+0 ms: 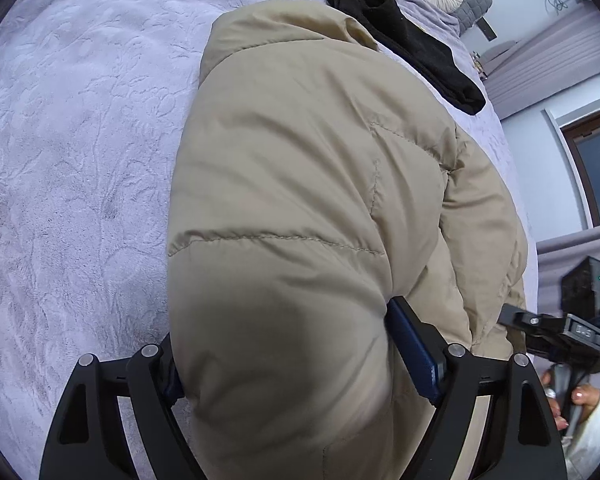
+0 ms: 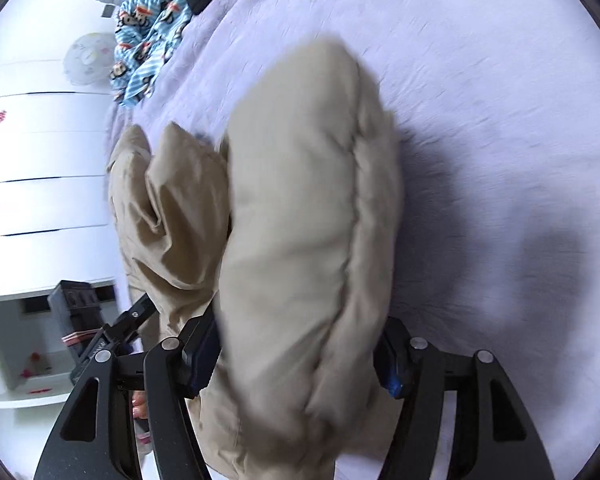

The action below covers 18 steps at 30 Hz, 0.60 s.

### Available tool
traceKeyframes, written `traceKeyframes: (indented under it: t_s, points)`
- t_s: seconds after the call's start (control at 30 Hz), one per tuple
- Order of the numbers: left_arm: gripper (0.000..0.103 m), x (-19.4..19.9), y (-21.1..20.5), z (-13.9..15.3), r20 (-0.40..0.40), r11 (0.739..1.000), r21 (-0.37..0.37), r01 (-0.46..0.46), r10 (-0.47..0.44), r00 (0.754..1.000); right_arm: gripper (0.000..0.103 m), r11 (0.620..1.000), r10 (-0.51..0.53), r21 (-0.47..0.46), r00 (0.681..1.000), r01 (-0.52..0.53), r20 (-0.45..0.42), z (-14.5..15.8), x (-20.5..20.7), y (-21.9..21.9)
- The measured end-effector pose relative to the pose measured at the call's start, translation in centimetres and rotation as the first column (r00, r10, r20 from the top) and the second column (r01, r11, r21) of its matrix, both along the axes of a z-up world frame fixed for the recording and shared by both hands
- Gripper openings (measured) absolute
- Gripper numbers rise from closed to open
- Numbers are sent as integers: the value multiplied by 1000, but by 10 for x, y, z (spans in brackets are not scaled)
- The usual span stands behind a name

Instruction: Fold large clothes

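The beige puffer jacket (image 1: 300, 184) lay on the lilac bed (image 1: 68, 152), its long axis running away from both hand-held grippers toward the far edge, where a black garment (image 1: 412, 48) lay. The left hand-held gripper (image 1: 296, 364) straddled one thick padded fold at the near end, the right hand-held gripper (image 2: 300, 356) another just beside it. Whether either set of pads pressed the fabric or stood released around it could not be told. Neither hand was clearly nearer.
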State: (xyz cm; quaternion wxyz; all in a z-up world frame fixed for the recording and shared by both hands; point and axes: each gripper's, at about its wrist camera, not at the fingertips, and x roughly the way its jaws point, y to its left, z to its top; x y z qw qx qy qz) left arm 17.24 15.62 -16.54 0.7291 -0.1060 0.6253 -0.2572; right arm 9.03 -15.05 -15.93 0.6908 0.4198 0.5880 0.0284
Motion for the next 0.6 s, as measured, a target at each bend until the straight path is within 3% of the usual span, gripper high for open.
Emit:
traceKeyframes:
  t_s: [0.13, 0.17, 0.2, 0.27, 0.37, 0.43, 0.5, 0.6]
  points:
    - [86, 2, -14, 5, 4, 1000, 4, -3, 3, 1000, 67, 980, -32, -193, 998, 42, 57, 54, -15, -9]
    - [86, 1, -14, 6, 5, 1000, 5, -3, 3, 1000, 60, 976, -27, -212, 996, 46, 89, 66, -20, -6]
    - [86, 1, -17, 6, 5, 1000, 6, -4, 3, 1000, 44, 976, -14, -216, 993, 39, 114, 75, -19, -2]
    - [86, -1, -17, 7, 5, 1000, 17, -6, 5, 1000, 29, 977, 40, -211, 988, -7, 151, 88, -46, -5]
    - [86, 0, -13, 24, 17, 997, 74, -20, 19, 1000, 25, 967, 144, -228, 980, -111, 134, 81, -38, 31]
    - [85, 3, -8, 48, 107, 995, 95, -21, 11, 994, 25, 946, 188, -282, 980, -162, 67, 76, -38, 49]
    - [86, 10, -7, 73, 213, 994, 109, -19, -5, 977, 25, 942, 174, -292, 985, -163, 10, 62, -50, 49]
    - [85, 29, -23, 91, 289, 992, 125, -3, -33, 957, 25, 957, 128, -263, 992, -122, 7, 56, -62, 41]
